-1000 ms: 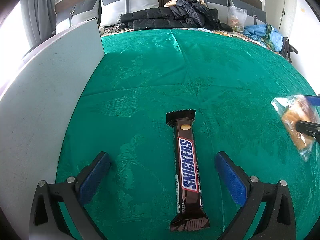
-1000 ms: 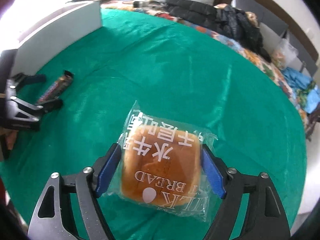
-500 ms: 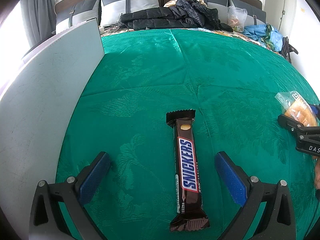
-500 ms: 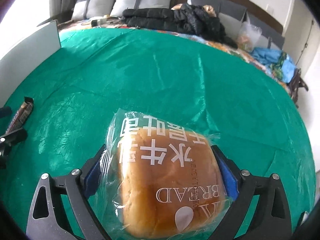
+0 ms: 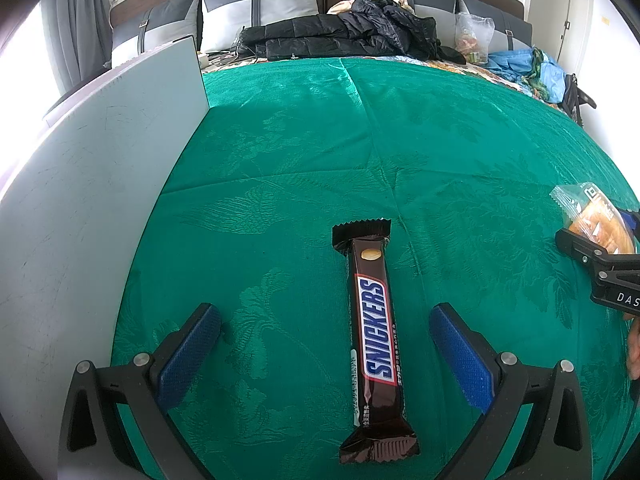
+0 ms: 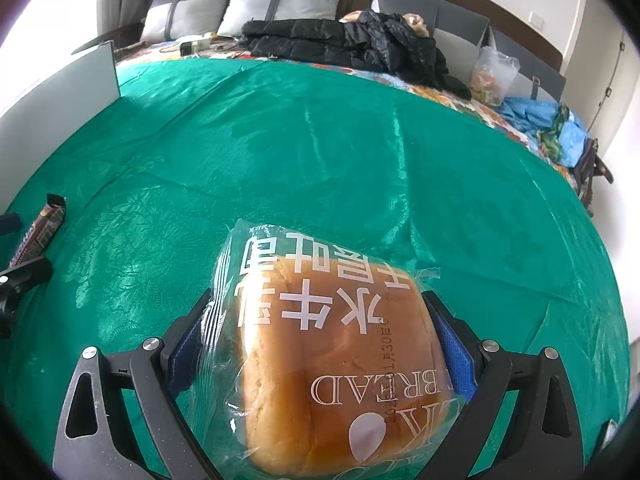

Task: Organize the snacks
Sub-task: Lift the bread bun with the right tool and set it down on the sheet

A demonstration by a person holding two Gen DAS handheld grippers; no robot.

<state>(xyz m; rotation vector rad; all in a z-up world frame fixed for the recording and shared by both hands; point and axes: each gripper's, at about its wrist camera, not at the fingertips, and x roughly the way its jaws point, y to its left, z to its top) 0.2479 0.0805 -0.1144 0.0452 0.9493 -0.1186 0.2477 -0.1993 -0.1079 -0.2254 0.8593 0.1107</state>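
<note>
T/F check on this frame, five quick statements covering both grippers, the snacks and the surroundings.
1. The Snickers bar lies flat between the left gripper's fingers. True.
2. The left gripper is clamped on the bar. False: its jaws stand wide, with both pads clear of the wrapper.
3. The packaged bread sits between the right gripper's fingers. True; those jaws have just been opening, with the bread between them.
4. The cloth is red. False: it is green.
5. In the left wrist view, the white board stands to the right of the bar. False: it stands to the left.
</note>
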